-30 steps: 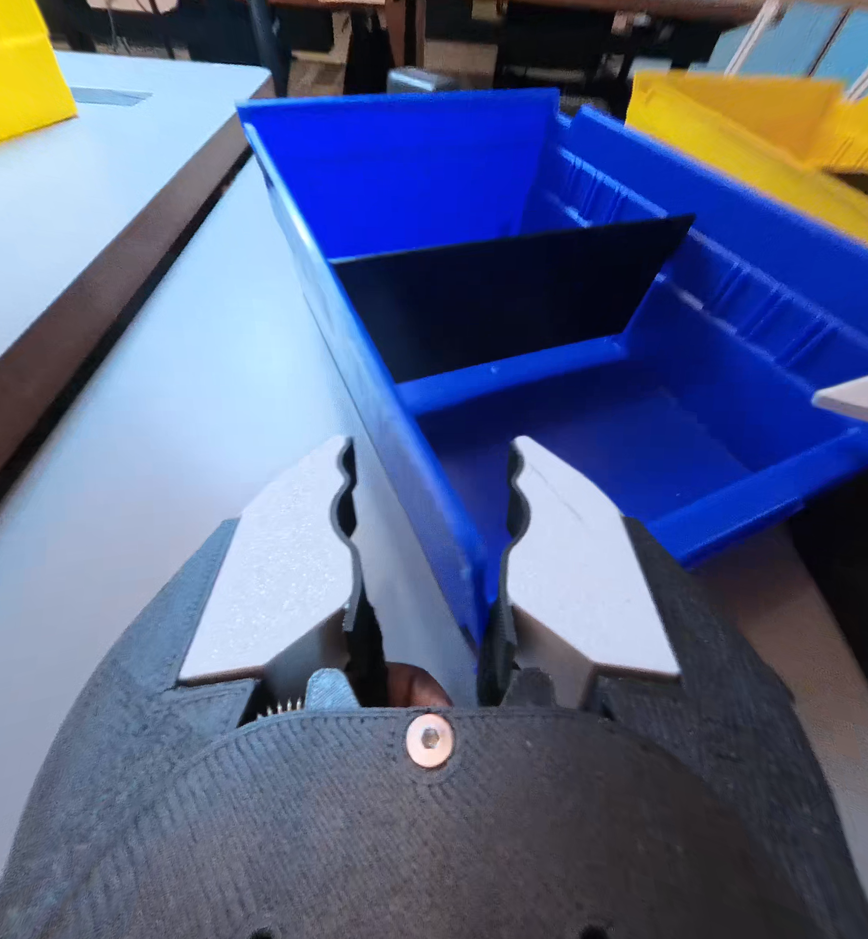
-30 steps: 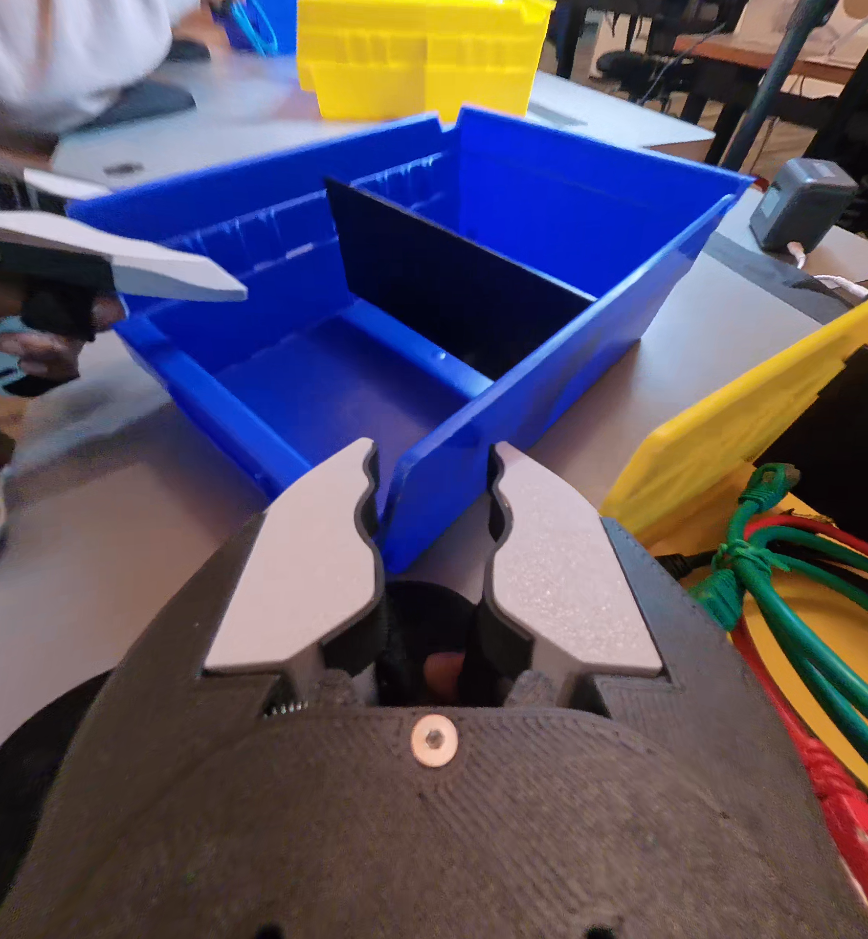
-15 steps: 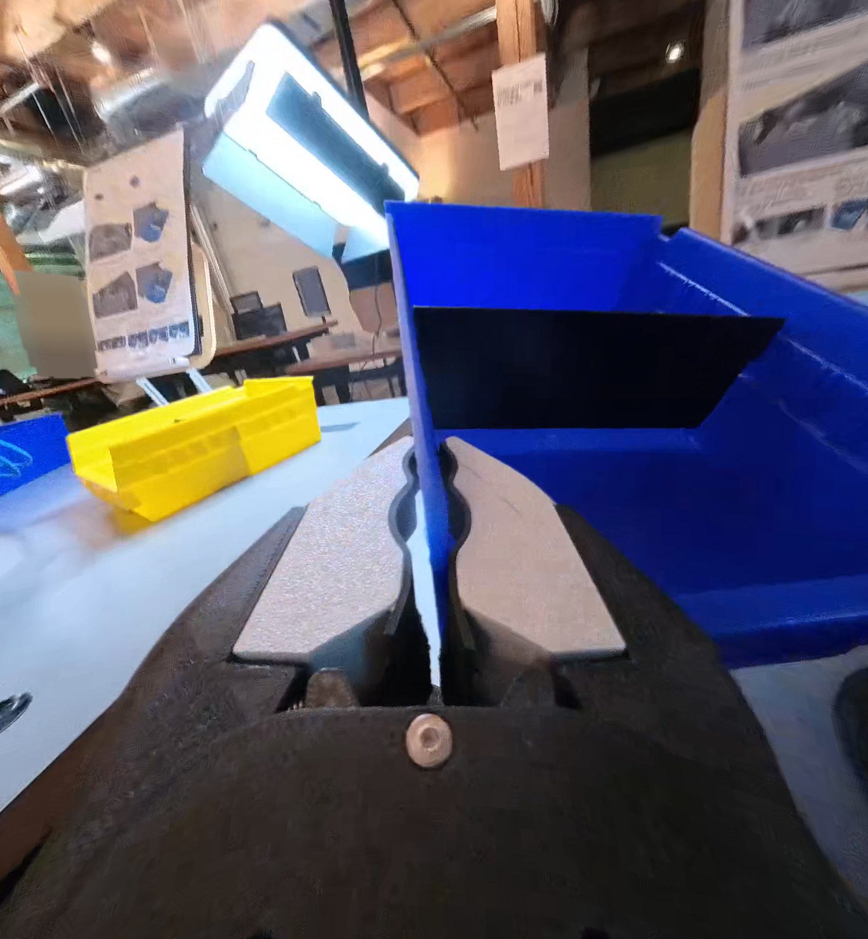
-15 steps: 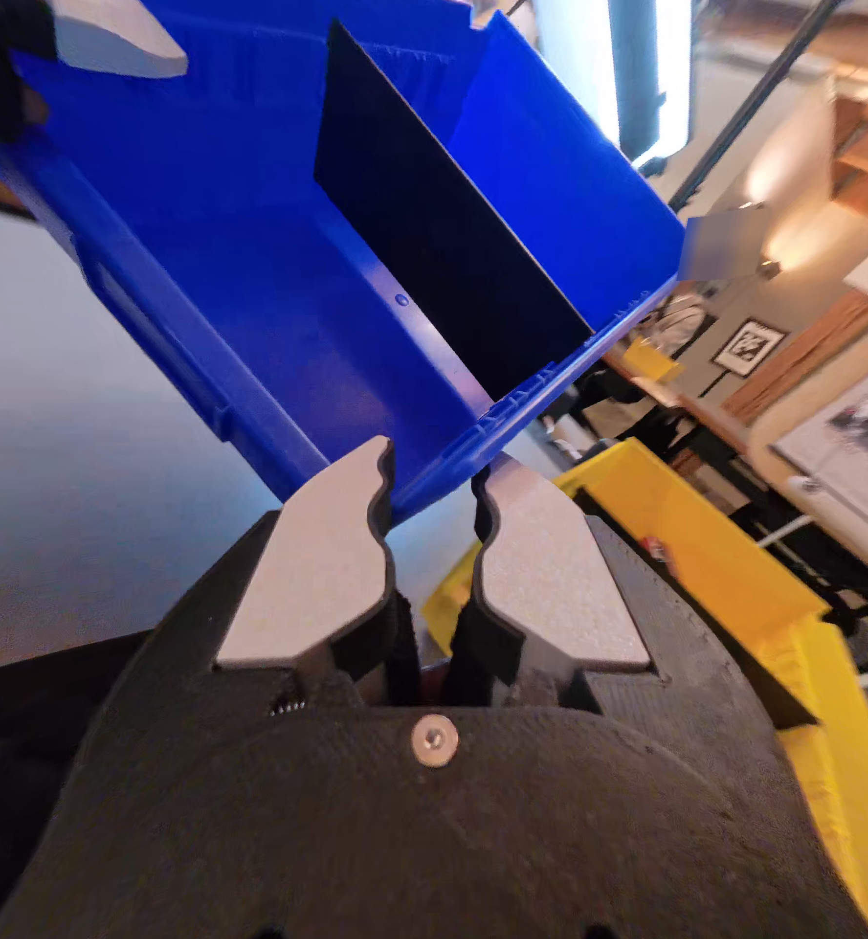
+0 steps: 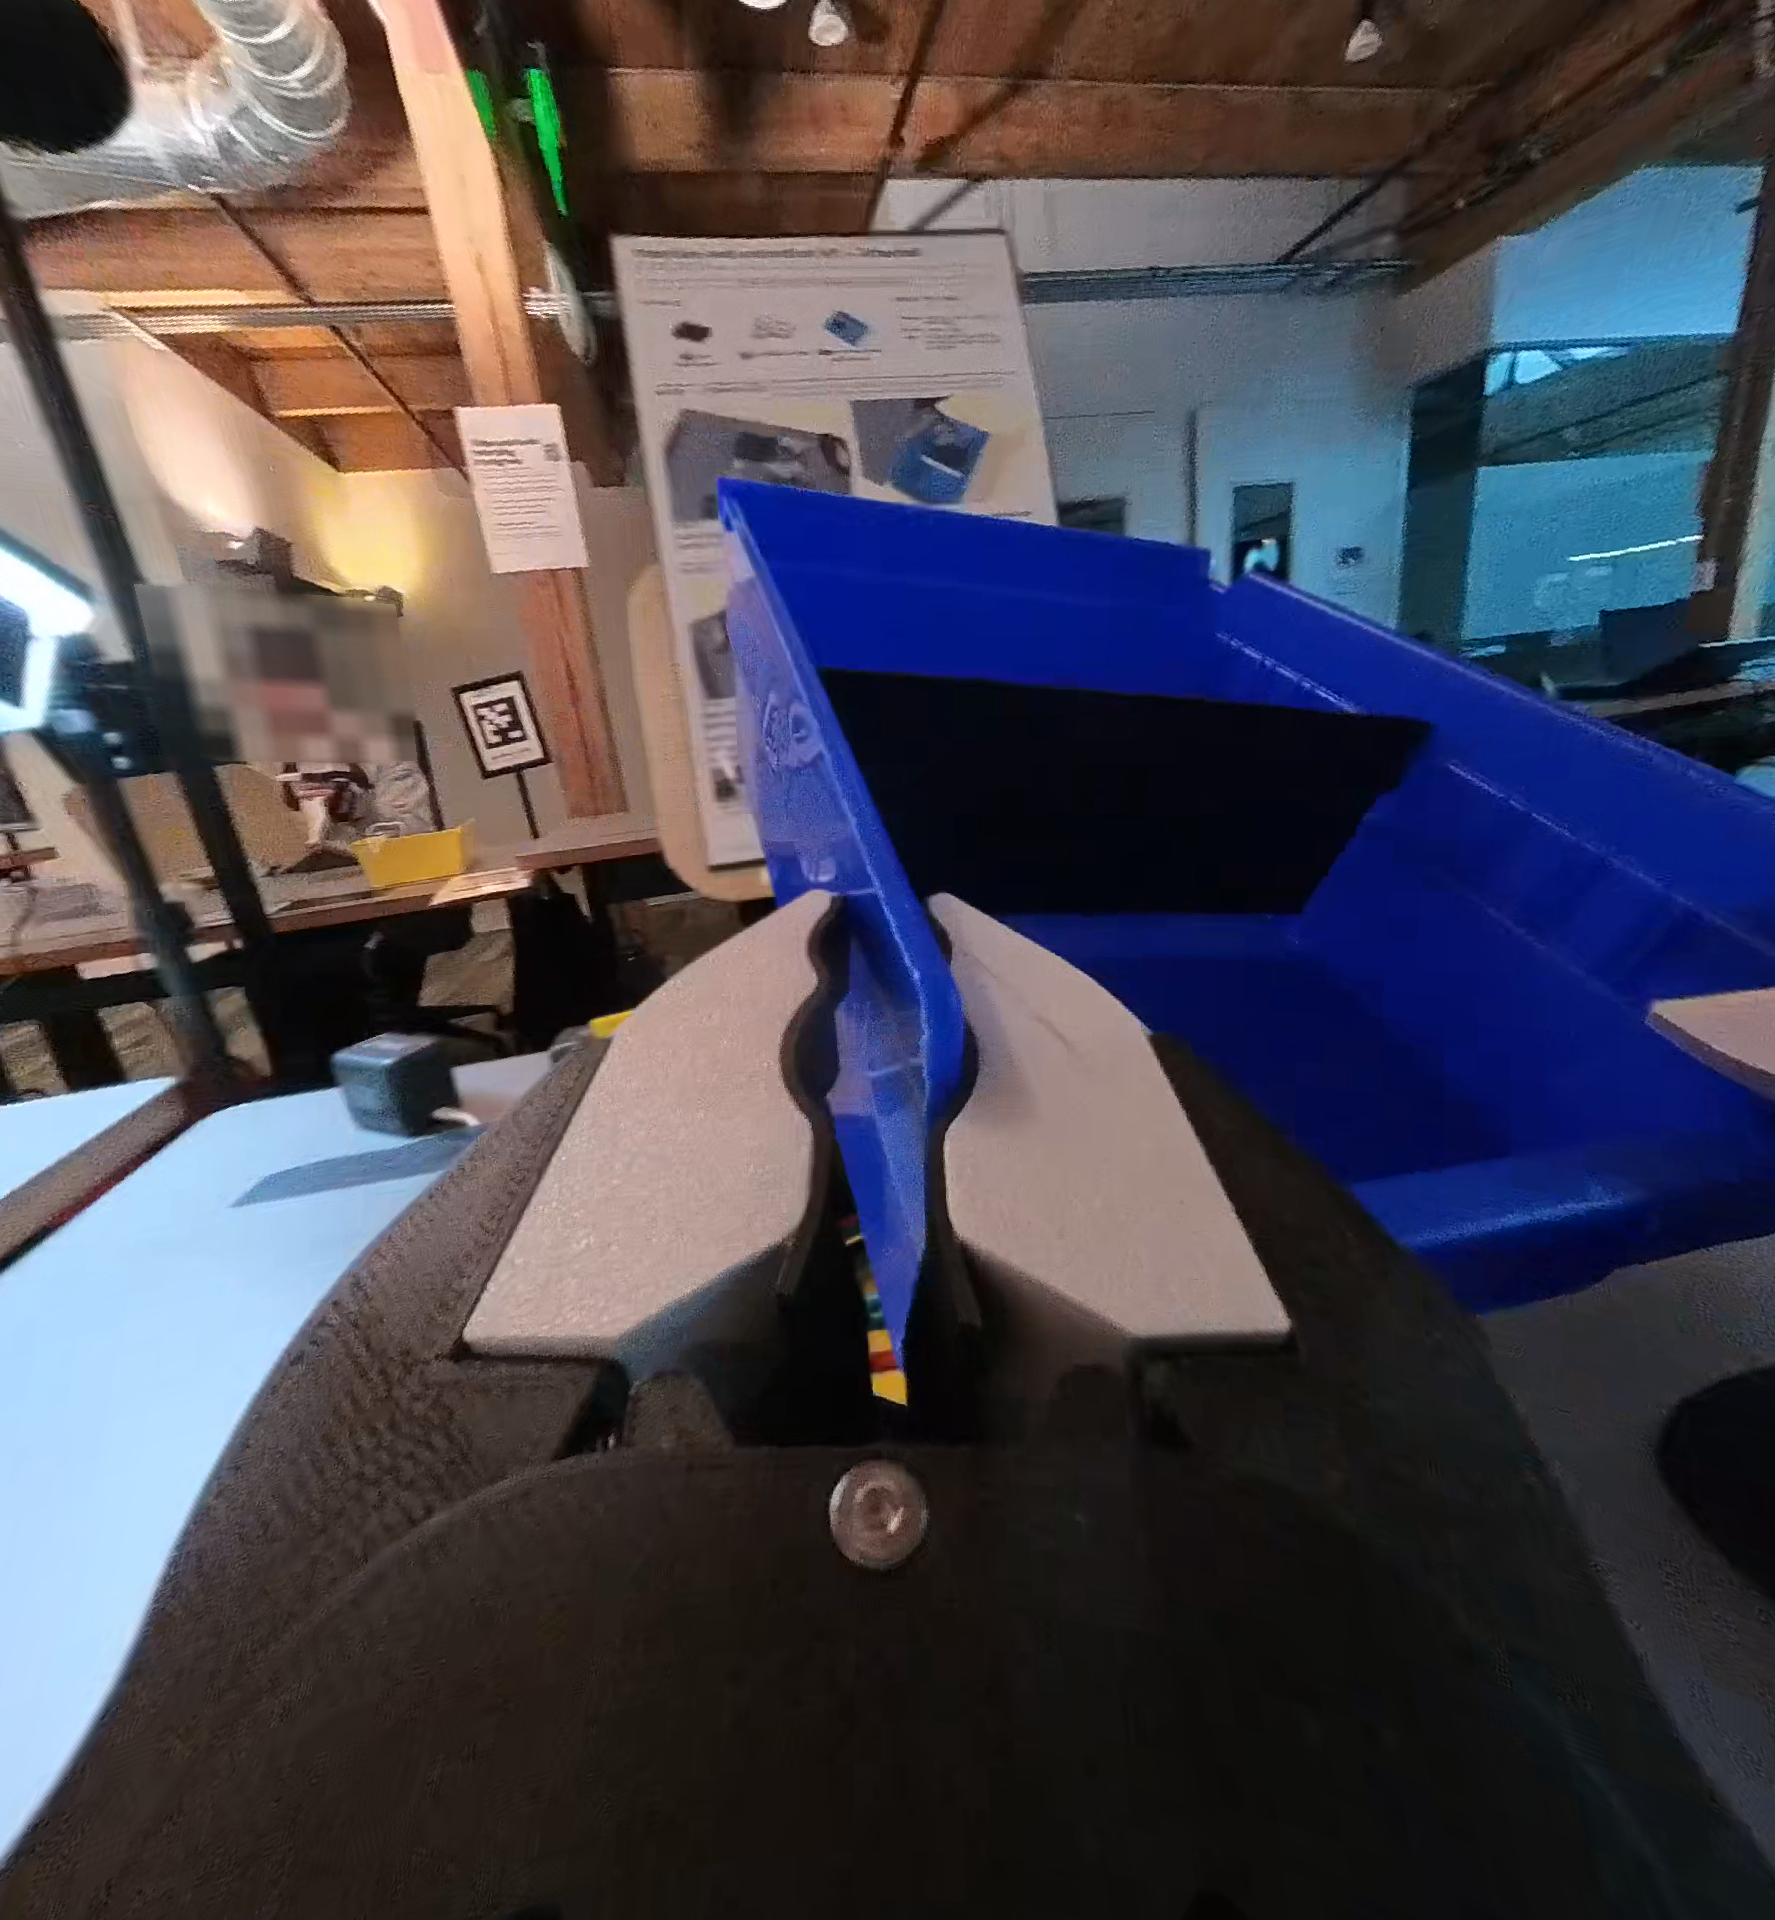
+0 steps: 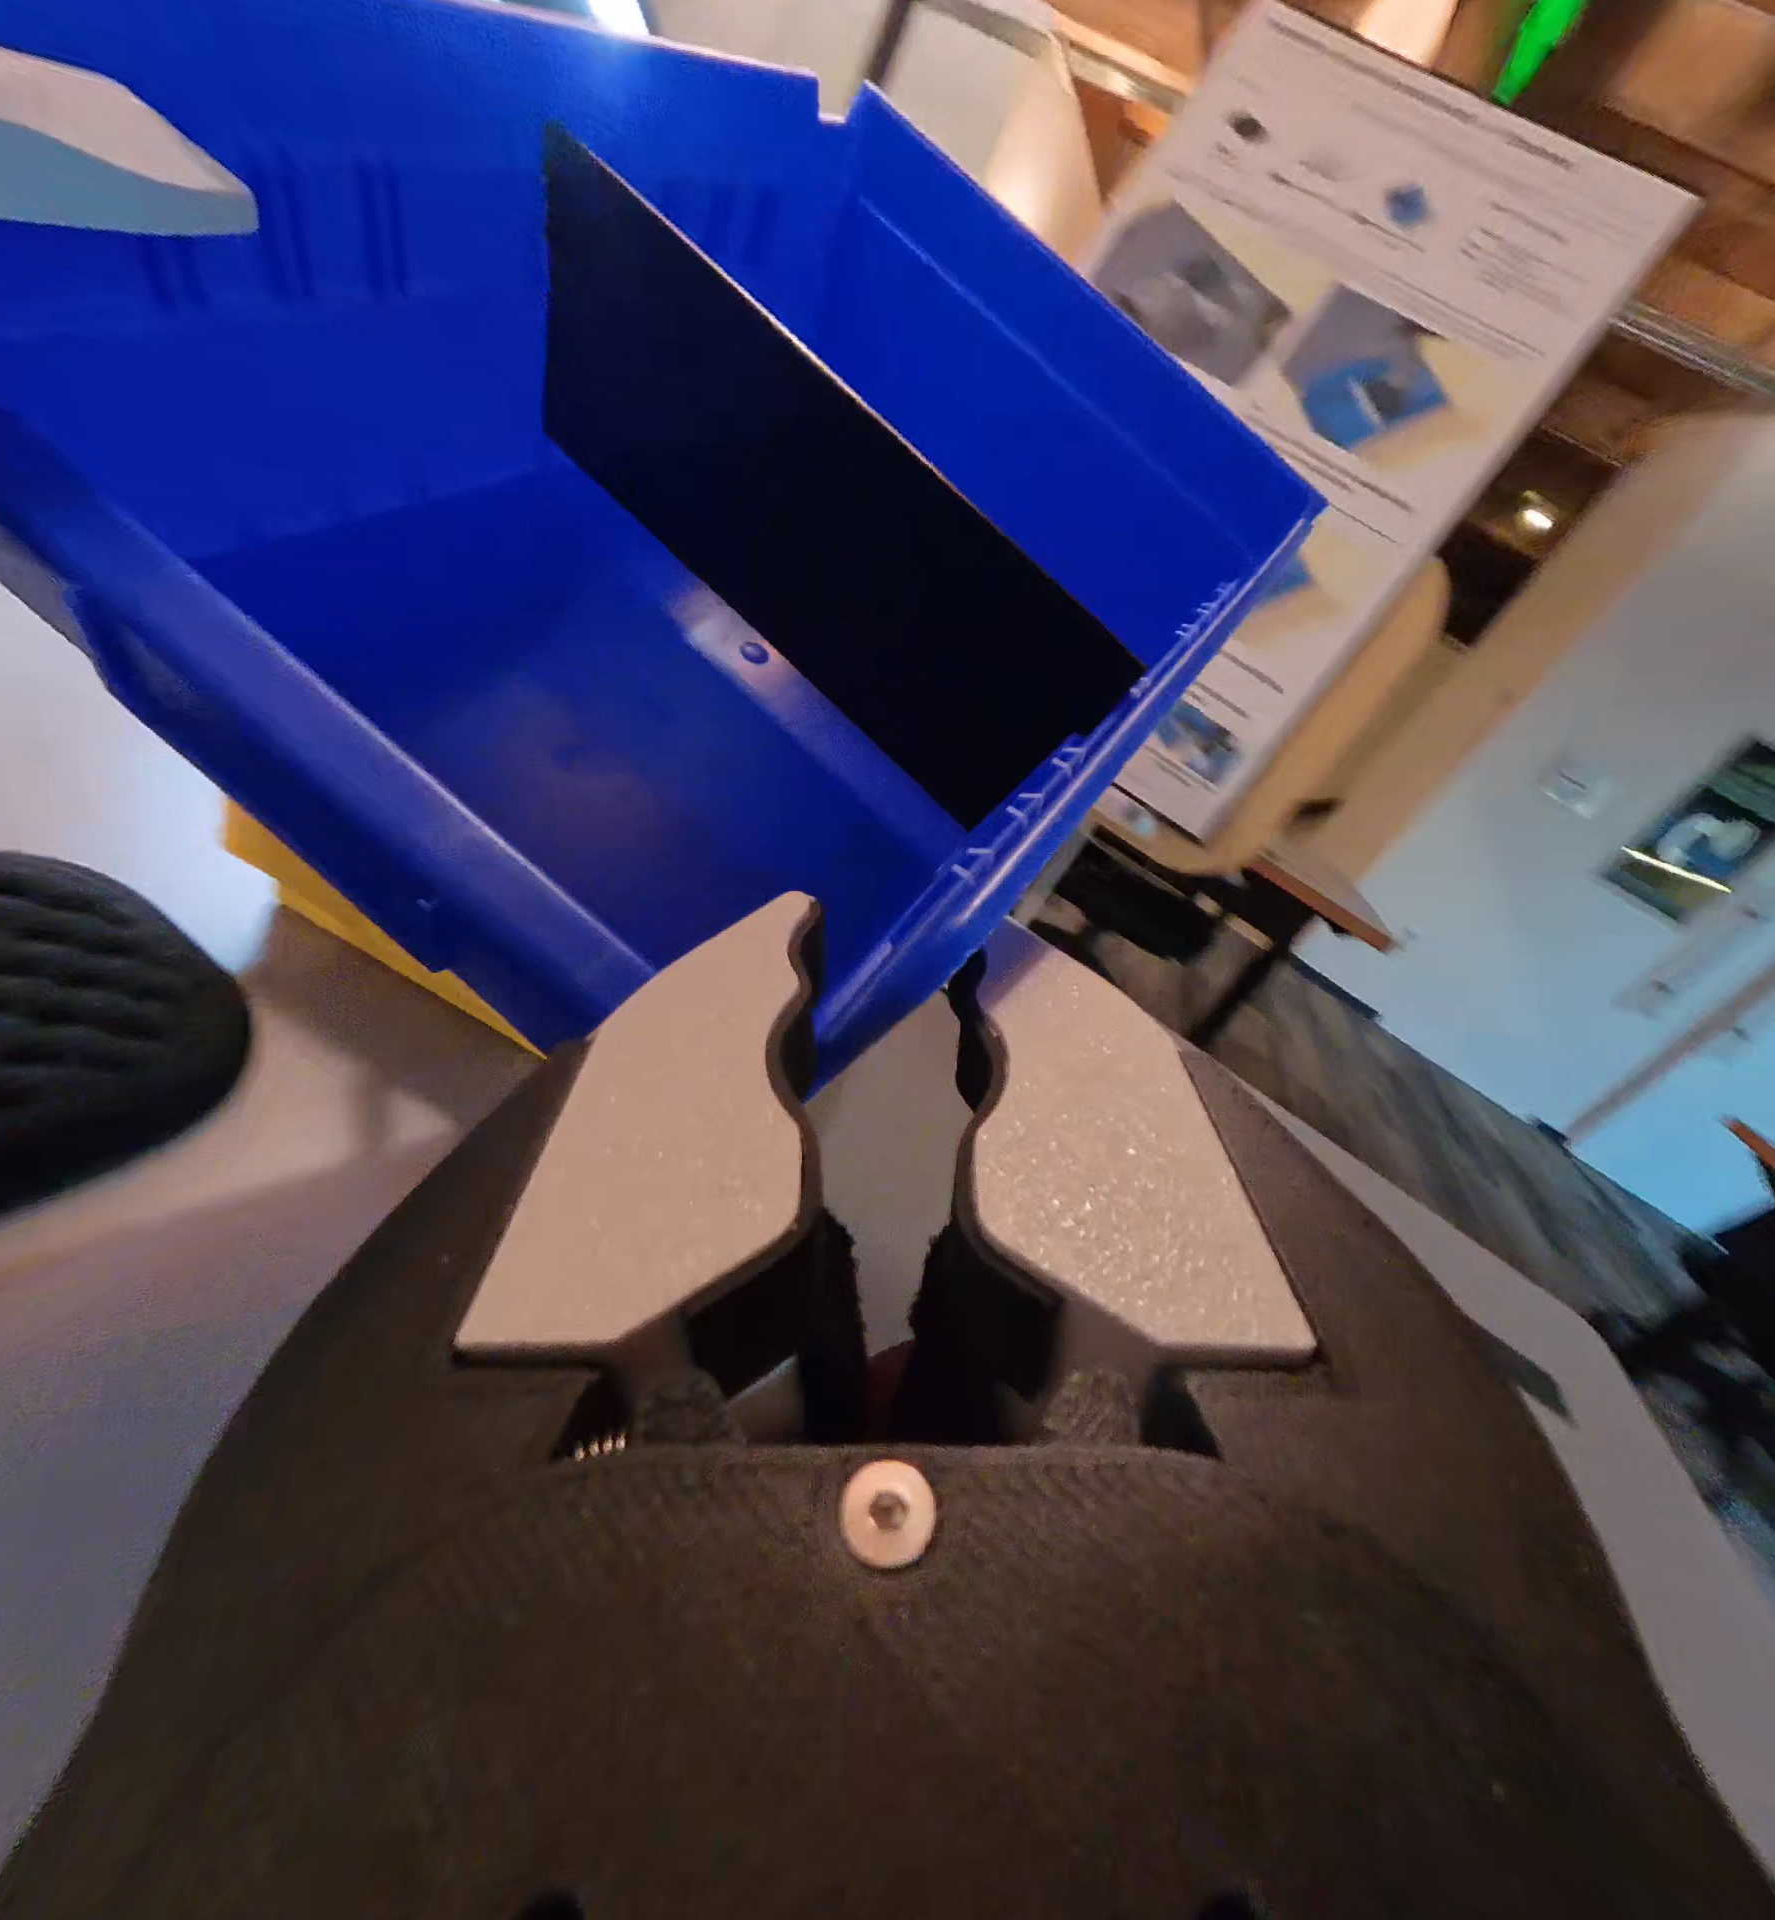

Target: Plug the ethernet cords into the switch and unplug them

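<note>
My 2 grippers, left (image 5: 888,1023) and right (image 6: 888,971), pinch opposite walls of the stiff, light blue bin (image 6: 571,665); thin rims could slip.

place: workshop-lab | cues: exposed timber ceiling (image 5: 966,114), instruction poster (image 5: 831,436), worktables (image 5: 239,914)

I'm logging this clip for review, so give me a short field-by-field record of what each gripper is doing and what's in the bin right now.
held object: blue bin, tilted in both views
left gripper: shut on the bin's side wall
right gripper: fingers astride the bin's opposite wall, a gap still showing between them; grip cannot be told
divider: black divider standing across the bin
bin contents: near compartment bare; behind the divider hidden
beneath bin: yellow bin, partly hidden
cords and switch: none visible
backdrop: poster board
</note>
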